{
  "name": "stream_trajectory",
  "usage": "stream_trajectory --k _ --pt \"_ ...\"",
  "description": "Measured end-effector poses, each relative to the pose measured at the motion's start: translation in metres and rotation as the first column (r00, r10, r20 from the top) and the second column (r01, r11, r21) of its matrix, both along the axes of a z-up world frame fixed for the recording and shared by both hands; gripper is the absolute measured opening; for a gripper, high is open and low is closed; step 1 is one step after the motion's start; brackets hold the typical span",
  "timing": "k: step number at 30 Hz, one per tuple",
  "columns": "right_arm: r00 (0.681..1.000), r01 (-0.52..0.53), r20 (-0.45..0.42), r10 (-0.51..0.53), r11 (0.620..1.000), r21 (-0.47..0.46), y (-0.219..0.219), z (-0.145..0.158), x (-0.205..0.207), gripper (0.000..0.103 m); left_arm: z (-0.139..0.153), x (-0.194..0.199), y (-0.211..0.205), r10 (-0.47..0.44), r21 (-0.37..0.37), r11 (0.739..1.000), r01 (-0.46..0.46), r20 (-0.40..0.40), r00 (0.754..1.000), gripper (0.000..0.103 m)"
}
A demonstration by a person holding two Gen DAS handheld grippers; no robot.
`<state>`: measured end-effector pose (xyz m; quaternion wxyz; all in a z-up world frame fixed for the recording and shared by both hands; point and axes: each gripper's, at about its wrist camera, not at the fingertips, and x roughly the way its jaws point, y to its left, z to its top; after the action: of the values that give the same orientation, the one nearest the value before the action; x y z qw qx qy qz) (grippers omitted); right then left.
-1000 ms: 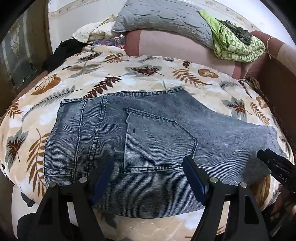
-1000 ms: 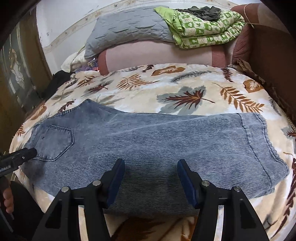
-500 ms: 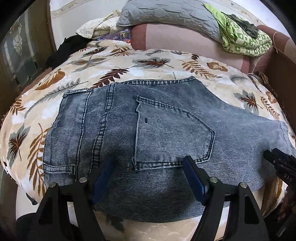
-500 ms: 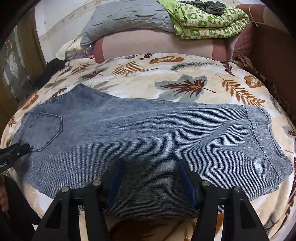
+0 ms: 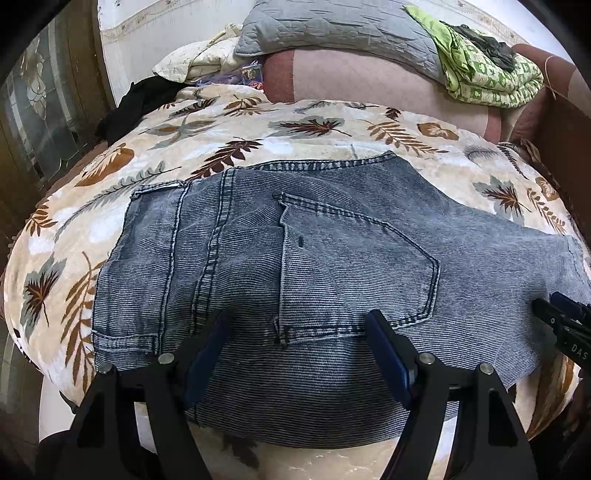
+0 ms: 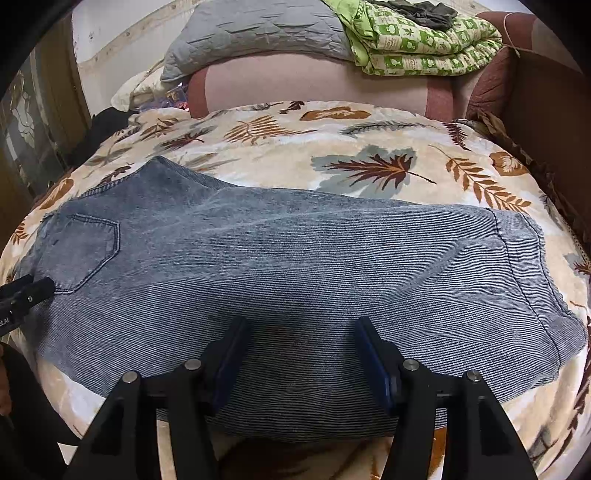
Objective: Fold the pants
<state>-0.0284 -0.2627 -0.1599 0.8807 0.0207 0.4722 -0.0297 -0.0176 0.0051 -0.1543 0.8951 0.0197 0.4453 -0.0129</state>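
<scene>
Blue-grey jeans [image 5: 332, 266] lie flat on the leaf-print bedspread, folded lengthwise, back pocket [image 5: 354, 269] up, waistband to the left. My left gripper [image 5: 295, 332] is open, over the near edge of the seat below the pocket. In the right wrist view the legs [image 6: 314, 266] stretch right to the hem [image 6: 532, 273]. My right gripper [image 6: 299, 336] is open, over the near edge of the legs. Each gripper's tip shows in the other's view: the right gripper [image 5: 565, 325], the left gripper [image 6: 22, 295].
The leaf-print bedspread [image 6: 369, 155] covers the bed. Behind it stand a pink bolster [image 5: 369, 81], a grey pillow [image 5: 332, 33] and a green patterned blanket [image 6: 417, 37]. A black garment [image 5: 140, 99] lies at the far left. A brown wall [image 6: 546, 92] borders the right.
Both grippers have moved forward and down toward the jeans, which now fill more of each view. Both stay open. The jeans have not moved.
</scene>
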Motion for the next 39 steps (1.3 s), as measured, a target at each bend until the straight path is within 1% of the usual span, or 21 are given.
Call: stream_trajectory --k 16,30,39 --pt "1.000 0.001 -0.001 -0.001 1.000 -0.001 0.000 -0.001 0.000 0.063 0.003 -0.002 0.005 0.013 0.024 1.000 -0.013 0.025 1.000 0.077" --pt "1.000 -0.001 -0.001 0.001 1.000 -0.004 0.001 -0.001 0.001 0.064 0.016 -0.005 0.024 0.061 0.043 0.997 -0.064 0.077 0.995 0.077" --pt "1.000 -0.003 -0.001 0.003 1.000 -0.006 0.002 -0.002 0.000 0.065 0.024 -0.006 0.029 0.067 0.039 0.997 -0.071 0.098 0.993 0.077"
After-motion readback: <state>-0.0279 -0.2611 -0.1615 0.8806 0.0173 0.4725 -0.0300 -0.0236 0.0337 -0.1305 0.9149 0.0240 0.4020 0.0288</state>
